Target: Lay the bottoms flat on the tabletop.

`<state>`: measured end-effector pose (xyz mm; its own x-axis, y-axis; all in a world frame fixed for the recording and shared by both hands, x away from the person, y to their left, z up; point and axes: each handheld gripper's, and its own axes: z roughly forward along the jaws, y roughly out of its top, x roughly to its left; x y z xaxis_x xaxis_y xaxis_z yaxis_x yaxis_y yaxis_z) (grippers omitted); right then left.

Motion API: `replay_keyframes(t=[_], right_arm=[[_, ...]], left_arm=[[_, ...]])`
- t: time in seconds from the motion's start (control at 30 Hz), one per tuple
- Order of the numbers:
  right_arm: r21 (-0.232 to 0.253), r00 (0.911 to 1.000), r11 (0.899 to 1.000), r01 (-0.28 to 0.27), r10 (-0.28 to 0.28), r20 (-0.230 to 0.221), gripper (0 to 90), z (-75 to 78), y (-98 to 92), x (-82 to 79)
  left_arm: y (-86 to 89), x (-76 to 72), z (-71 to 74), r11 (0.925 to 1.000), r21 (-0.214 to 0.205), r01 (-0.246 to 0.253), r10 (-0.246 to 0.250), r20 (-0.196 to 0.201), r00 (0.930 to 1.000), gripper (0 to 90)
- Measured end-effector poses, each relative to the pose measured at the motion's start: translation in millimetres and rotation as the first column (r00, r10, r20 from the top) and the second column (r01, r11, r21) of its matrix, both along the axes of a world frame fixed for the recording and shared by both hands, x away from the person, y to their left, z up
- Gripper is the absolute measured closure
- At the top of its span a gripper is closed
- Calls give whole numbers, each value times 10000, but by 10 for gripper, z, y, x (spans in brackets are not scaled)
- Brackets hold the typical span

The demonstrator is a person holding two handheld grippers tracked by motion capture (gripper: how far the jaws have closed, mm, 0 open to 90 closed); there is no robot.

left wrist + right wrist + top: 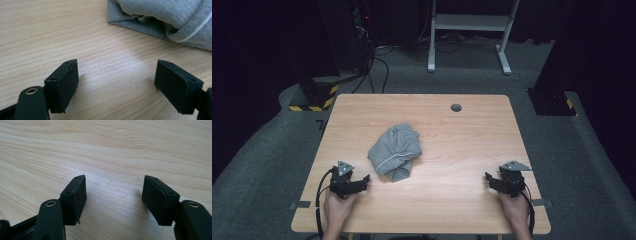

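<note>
A crumpled grey garment (395,149) with a thin white trim lies near the middle of the wooden table (462,140). My left gripper (362,181) rests low on the table just left of and below the garment, open and empty. In the left gripper view the garment (165,20) lies just beyond the open gripper (116,75), apart from its jaws. My right gripper (490,179) sits near the table's front right, open, with bare wood between its jaws (114,192).
A small round grommet (456,107) is set into the table near its far edge. Beyond the table stand a white desk frame (469,30), dark equipment with cables (362,45) and a yellow-black striped base (314,97) on grey carpet.
</note>
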<state>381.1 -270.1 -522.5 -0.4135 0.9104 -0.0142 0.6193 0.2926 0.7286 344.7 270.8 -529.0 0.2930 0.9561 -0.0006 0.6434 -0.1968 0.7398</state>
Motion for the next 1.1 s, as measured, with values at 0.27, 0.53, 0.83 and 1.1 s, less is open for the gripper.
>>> replay_keyframes(t=[0.27, 0.53, 0.83, 1.1], right_arm=[[2, 10000, 10000, -30, 30, -23, 342, 0, 3, -3], [9, 10000, 10000, -42, 42, -33, 336, 0, 4, -3], [11, 10000, 10000, -62, 62, -39, 329, -1, 6, -4], [8, 10000, 10000, -69, 69, -41, 328, -1, 7, -4]], left_arm=[[-5, 5, -1, 9997, 45, 235, -234, -79, 9997, 147], [-30, -3, -2, 10000, -32, 43, -43, -71, 10000, 157], [-27, 2, -2, 10000, 55, -45, 45, -98, 9999, 136], [-28, 8, 30, 10000, 9, 79, -78, -408, 9991, 144]])
